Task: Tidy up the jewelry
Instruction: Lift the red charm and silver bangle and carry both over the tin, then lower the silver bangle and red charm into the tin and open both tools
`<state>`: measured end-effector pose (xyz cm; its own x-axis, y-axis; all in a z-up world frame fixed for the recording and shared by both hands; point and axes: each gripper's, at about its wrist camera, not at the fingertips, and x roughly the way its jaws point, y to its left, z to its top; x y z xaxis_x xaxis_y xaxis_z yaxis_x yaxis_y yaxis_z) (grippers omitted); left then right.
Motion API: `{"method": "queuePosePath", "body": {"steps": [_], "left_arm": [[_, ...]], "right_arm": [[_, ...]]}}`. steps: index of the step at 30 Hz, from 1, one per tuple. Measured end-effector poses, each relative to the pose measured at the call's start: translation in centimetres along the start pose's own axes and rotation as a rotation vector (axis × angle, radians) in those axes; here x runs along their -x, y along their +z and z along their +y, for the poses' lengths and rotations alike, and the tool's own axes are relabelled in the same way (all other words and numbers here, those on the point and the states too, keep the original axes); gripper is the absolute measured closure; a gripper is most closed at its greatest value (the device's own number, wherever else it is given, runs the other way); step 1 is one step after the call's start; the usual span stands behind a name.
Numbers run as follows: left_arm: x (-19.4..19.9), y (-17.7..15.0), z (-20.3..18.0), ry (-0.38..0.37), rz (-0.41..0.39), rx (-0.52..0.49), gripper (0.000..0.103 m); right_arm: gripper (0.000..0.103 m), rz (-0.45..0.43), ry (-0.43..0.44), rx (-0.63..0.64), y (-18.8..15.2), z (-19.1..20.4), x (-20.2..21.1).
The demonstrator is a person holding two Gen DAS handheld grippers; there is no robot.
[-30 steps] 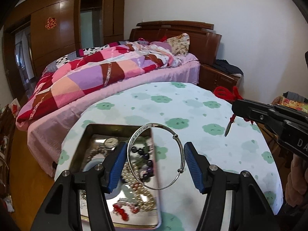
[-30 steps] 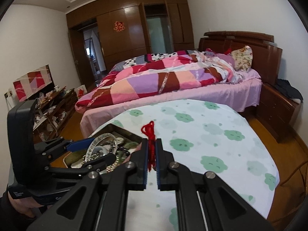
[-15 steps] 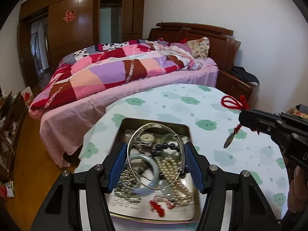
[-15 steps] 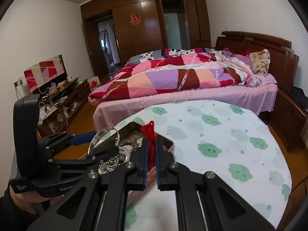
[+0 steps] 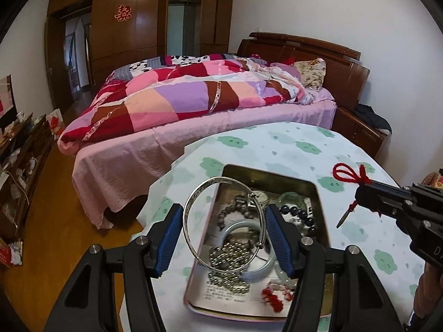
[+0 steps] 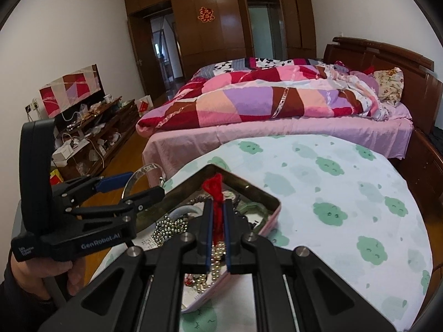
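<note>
My left gripper (image 5: 223, 210) is shut on a silver bangle (image 5: 187, 213), held upright between its blue pads above the left side of an open metal tin (image 5: 271, 173). In the tin lie a strand of silver beads (image 5: 229, 251), a pale bangle (image 5: 249, 274), dark beads (image 5: 299, 215) and small red pieces (image 5: 274, 298). My right gripper (image 6: 218, 206) is shut on a red cord (image 6: 217, 188) over the tin (image 6: 249, 188). In the left wrist view the right gripper (image 5: 362, 191) is to the right, and a thin dark pendant (image 5: 344, 217) hangs below it.
The tin sits near the left edge of a round table with a cloud-print cloth (image 5: 304, 149). Behind it stands a bed with a patchwork quilt (image 5: 193, 96) and a wooden nightstand (image 5: 360, 132). Bare wooden floor lies left of the table. A cluttered low cabinet (image 6: 91, 138) lines the far left wall.
Both grippers have shifted left across the table, so the tin now lies under and right of the bangle, and the red cord hangs over the tin. Both grips are unchanged.
</note>
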<state>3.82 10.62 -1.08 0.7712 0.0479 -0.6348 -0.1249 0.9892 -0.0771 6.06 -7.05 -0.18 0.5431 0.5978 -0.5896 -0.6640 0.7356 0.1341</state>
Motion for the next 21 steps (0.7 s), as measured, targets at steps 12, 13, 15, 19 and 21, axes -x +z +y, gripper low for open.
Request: {"method": "queuePosePath", "body": {"steps": [12, 13, 15, 19, 21], "left_arm": [[-0.8, -2.0, -0.8, -0.011, 0.062, -0.024, 0.042], [-0.9, -2.3, -1.0, -0.010, 0.071, -0.028, 0.042], [-1.1, -2.7, -1.2, -0.011, 0.083, -0.029, 0.042], [-1.4, -3.0, -1.7, -0.015, 0.100, -0.040, 0.042], [-1.5, -3.2, -1.7, -0.012, 0.104, -0.041, 0.042]], "right_arm": [[0.095, 0.058, 0.035, 0.007, -1.3, 1.4, -1.3], [0.095, 0.063, 0.038, 0.006, -1.5, 1.5, -1.3], [0.095, 0.073, 0.044, 0.007, -2.0, 1.8, -1.5], [0.095, 0.090, 0.049, 0.003, -2.6, 1.9, -1.7], [0.095, 0.098, 0.048, 0.000, -2.9, 2.0, -1.9]]}}
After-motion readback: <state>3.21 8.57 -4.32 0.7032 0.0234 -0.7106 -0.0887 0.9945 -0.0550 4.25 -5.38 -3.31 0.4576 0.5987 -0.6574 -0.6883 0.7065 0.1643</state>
